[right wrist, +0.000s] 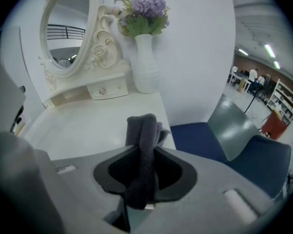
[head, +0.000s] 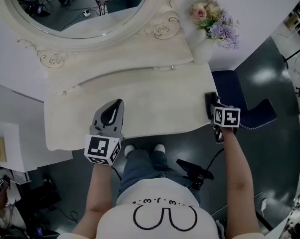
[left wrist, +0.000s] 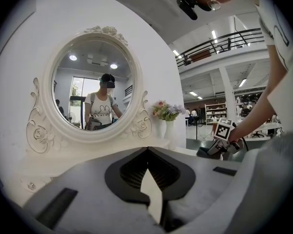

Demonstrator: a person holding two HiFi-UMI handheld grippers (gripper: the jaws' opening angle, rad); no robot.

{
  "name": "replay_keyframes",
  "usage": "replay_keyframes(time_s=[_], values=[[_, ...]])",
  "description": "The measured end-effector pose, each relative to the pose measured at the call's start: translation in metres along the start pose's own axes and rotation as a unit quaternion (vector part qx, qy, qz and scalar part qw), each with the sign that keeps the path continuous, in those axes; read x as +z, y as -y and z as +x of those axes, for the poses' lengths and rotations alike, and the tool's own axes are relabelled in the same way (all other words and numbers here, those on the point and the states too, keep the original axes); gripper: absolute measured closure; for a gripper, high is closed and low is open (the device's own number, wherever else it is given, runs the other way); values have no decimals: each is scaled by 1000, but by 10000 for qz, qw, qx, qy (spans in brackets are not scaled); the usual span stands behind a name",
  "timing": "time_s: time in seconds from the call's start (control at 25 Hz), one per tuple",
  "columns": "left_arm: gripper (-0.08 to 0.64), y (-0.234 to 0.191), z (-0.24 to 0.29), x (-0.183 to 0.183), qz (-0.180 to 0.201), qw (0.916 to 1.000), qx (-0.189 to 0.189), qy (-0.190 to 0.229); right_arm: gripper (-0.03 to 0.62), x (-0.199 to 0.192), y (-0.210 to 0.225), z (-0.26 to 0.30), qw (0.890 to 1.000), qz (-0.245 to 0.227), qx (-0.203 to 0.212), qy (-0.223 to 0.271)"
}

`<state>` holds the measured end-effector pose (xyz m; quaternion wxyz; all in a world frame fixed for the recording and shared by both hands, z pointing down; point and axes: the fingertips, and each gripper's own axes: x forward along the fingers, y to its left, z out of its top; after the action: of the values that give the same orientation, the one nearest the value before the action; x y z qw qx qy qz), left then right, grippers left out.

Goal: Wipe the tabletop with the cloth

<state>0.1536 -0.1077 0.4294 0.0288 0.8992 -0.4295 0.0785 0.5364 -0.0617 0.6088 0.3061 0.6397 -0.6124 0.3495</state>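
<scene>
A person is standing at a cream dressing table with a gripper in each hand; in the head view the right gripper is sitting at the table's right edge, right of centre in the frame, and its claw is pinching a dark grey cloth; the right gripper view is showing the cloth folded into a thick roll, clamped between the two jaws and sticking out past their tips over the tabletop's right front corner; whether its end is pressing on the surface is not showing clearly; the left gripper is lying over the table's front edge, lower left of centre, pointing toward the back of the table; its claw is pressed together at the tips with nothing in it, as the left gripper view is showing; an oval mirror in a carved white frame is standing at the upper left of the head view; a white vase with pink and purple flowers is standing at the table's upper right corner; a blue chair is standing just beside the table's right edge, behind the right gripper.
</scene>
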Motion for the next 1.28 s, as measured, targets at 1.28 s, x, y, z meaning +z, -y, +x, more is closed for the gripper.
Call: replay_keyframes(time_s=[1.28], values=[[558,-101,-56,48,46,9988,233,418,489,64,-68,-124,9758,449,-436,2093]])
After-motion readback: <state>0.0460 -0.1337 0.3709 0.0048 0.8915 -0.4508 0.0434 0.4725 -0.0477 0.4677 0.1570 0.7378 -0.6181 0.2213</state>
